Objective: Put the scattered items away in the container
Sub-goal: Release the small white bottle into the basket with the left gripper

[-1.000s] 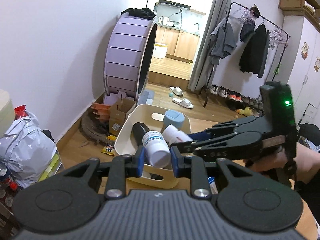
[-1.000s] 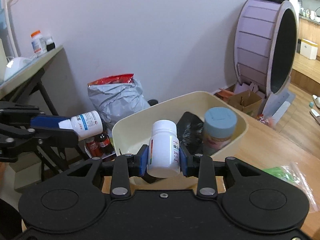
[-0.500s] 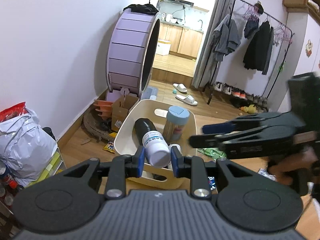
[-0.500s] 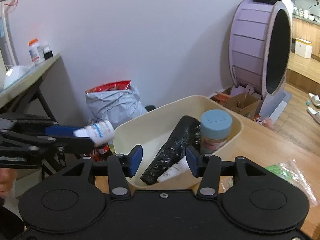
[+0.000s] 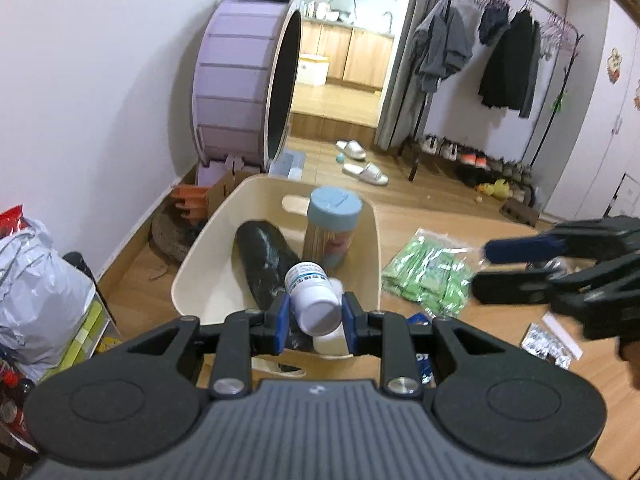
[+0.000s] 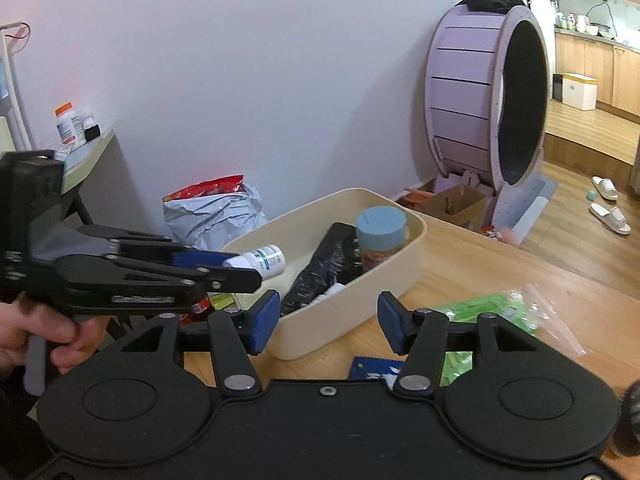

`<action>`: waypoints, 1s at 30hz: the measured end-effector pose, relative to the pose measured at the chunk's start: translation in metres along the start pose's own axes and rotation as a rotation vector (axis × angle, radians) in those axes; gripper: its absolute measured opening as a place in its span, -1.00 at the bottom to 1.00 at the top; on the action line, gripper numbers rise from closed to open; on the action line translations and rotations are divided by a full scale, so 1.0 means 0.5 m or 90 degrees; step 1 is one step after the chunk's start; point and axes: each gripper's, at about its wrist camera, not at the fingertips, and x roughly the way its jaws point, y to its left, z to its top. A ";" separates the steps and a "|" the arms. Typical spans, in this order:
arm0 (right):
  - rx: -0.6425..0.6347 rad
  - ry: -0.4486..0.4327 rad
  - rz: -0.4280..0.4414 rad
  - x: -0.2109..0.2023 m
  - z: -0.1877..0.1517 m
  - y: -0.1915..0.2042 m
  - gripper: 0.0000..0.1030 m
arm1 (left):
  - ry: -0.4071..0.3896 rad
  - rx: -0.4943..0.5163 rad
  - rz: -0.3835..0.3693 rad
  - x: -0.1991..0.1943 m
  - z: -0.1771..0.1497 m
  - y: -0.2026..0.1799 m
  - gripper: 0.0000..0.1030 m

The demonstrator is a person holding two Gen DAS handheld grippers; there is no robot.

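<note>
— Bottle first: where is it, and why is it held like that?

— The white pill bottle (image 5: 314, 300) is clamped between the blue pads of the left gripper (image 5: 314, 322), its base toward the camera and its neck pointing out over the near end of the cream container (image 5: 188, 280). The right wrist view shows it hanging above the container's open top, not yet resting inside. My guess is that it hangs there so that, once let go, it lands in the container and not on the table (image 6: 500, 276).

— And the right gripper?

— Its jaws are opening, with nothing between them. The right gripper (image 6: 326, 322) sits over the table just beside the container's near wall, low and angled down.

— What already lies inside?

— A black wrapped bundle (image 5: 262, 256) lies lengthwise, a blue-lidded jar (image 5: 334, 226) stands upright at the far end, and a second white bottle (image 5: 330, 338) lies below the held one.

— What's left out?

— A bag of green packets (image 5: 428, 276), some foil sachets (image 5: 546, 344) and a small blue packet (image 6: 374, 368) sit on the table beside the container.
</note>
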 end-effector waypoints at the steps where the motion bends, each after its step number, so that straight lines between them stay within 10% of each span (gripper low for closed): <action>1: 0.002 -0.002 -0.002 -0.006 -0.002 -0.003 0.07 | 0.002 0.005 -0.002 0.004 -0.002 -0.002 -0.48; 14: 0.021 -0.002 -0.027 -0.035 -0.023 -0.033 0.11 | -0.018 -0.021 -0.012 -0.049 0.016 -0.002 -0.40; 30: 0.005 0.129 -0.045 0.048 -0.135 -0.023 0.16 | -0.010 -0.013 -0.092 -0.071 0.009 -0.047 -0.35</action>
